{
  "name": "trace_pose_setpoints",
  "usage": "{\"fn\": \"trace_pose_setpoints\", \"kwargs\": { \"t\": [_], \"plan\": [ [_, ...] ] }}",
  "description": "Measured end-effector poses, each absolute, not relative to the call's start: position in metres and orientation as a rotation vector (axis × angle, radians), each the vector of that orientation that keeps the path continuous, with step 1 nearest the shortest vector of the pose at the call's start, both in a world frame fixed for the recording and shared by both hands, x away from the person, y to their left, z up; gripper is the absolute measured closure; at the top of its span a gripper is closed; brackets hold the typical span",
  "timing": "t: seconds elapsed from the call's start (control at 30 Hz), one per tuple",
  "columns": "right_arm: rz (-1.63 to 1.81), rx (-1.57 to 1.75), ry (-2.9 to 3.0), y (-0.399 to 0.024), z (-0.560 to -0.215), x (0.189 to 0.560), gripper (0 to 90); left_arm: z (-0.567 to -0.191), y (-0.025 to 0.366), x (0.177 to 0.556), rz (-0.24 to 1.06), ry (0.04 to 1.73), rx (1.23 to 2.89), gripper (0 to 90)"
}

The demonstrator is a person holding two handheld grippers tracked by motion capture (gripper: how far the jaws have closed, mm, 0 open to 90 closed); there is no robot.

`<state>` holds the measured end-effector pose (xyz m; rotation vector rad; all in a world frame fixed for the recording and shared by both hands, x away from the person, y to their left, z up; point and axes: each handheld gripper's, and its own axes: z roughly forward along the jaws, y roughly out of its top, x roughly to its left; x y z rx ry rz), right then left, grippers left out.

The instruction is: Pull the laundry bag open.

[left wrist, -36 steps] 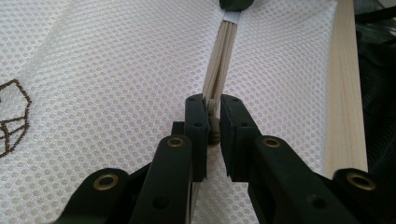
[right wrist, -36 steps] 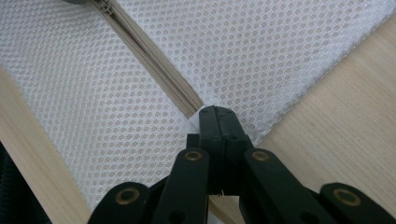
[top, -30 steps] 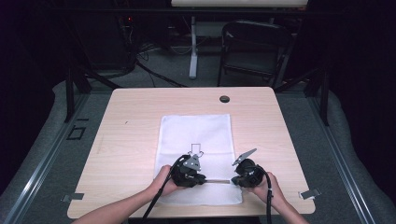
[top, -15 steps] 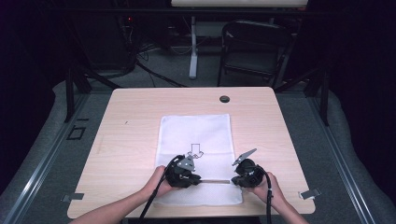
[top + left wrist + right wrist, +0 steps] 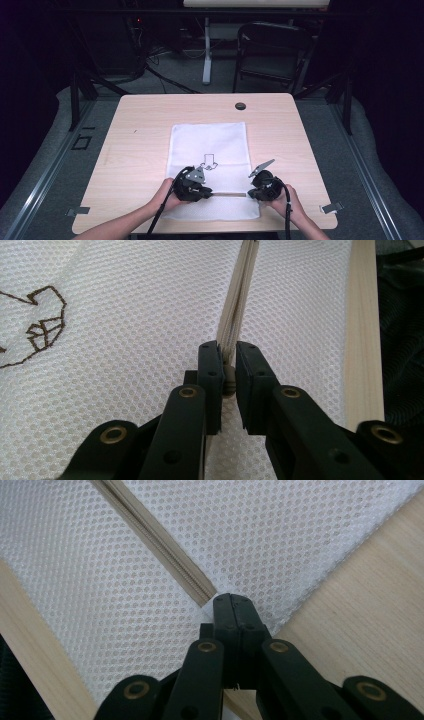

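Lying flat, a white mesh bag (image 5: 210, 160) covers the wooden table (image 5: 140, 135) before a dark chair (image 5: 272, 50).

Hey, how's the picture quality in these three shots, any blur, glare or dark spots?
High view: the table is brightly lit, the room behind nearly black, the mesh bag slightly washed out. Left gripper view: mesh sharp, the zipper softens farther off. Right gripper view: crisp, evenly lit, no glare.

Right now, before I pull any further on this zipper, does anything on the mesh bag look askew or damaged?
Nothing stands out. The white mesh bag lies flat and square on the table. The left gripper pinches the zipper pull, the right gripper clamps the bag's end by the zipper. No tears show.
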<state>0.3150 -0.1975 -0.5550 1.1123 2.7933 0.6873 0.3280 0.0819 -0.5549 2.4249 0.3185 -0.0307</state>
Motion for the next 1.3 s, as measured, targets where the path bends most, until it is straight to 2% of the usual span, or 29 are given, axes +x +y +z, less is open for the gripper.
{"fn": "trace_pose_setpoints", "kwargs": {
  "t": [1.3],
  "plan": [
    [0.664,1.133,2.802,-0.203,-0.554,0.314,90.0,-0.556,0.092,0.325,-0.071,0.355,2.401,82.1]
  ]
}}
